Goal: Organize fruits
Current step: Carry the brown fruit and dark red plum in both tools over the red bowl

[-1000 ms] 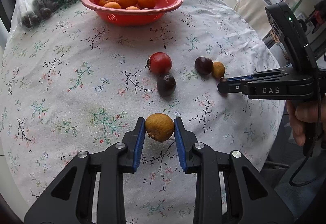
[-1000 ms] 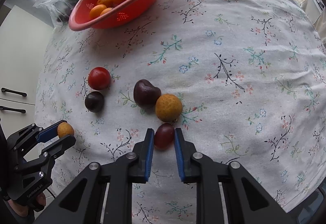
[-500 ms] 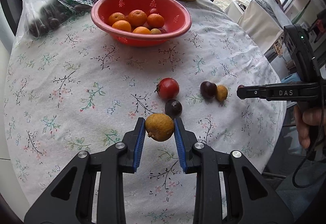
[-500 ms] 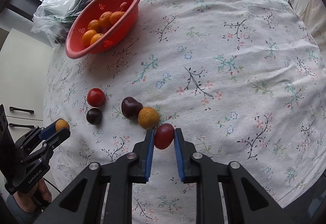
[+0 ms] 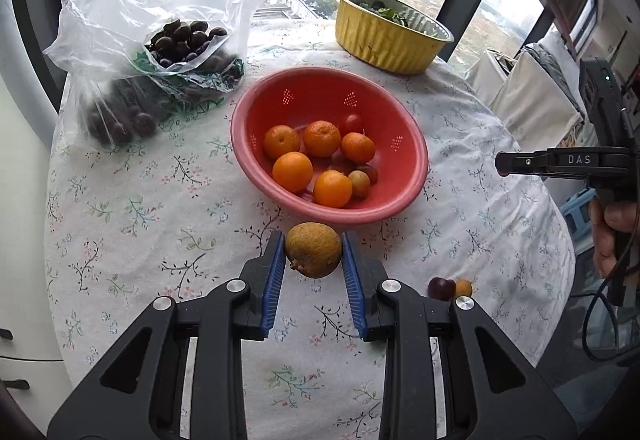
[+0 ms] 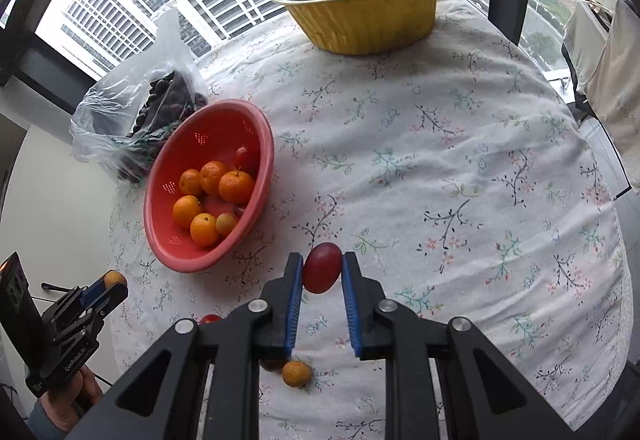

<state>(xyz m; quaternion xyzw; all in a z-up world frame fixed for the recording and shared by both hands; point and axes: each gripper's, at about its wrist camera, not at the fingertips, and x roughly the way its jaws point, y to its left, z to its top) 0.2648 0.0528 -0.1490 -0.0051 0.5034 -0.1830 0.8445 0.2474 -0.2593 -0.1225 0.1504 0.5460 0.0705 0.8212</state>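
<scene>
My left gripper [image 5: 313, 256] is shut on a yellow-brown round fruit [image 5: 313, 249], held above the cloth just in front of the red colander [image 5: 404, 144]. The colander holds several oranges [image 5: 292, 171] and small fruits. My right gripper [image 6: 321, 269] is shut on a red plum [image 6: 322, 267], held above the table to the right of the colander [image 6: 262, 144]. A dark plum [image 5: 441, 288] and a small orange fruit [image 5: 463, 287] lie on the cloth at the near right. The small orange fruit [image 6: 296, 373] and a red tomato [image 6: 210, 318] show under the right gripper.
A clear plastic bag of dark fruits [image 5: 160, 52] lies at the back left. A yellow foil bowl of greens [image 5: 390, 30] stands at the back by the window. The round table has a floral cloth [image 6: 460, 168]. Chairs with white covers [image 5: 532, 96] stand at the right.
Both grippers have risen and moved toward the red colander with their fruits still held. The loose fruits on the cloth now lie behind and below the grippers.
</scene>
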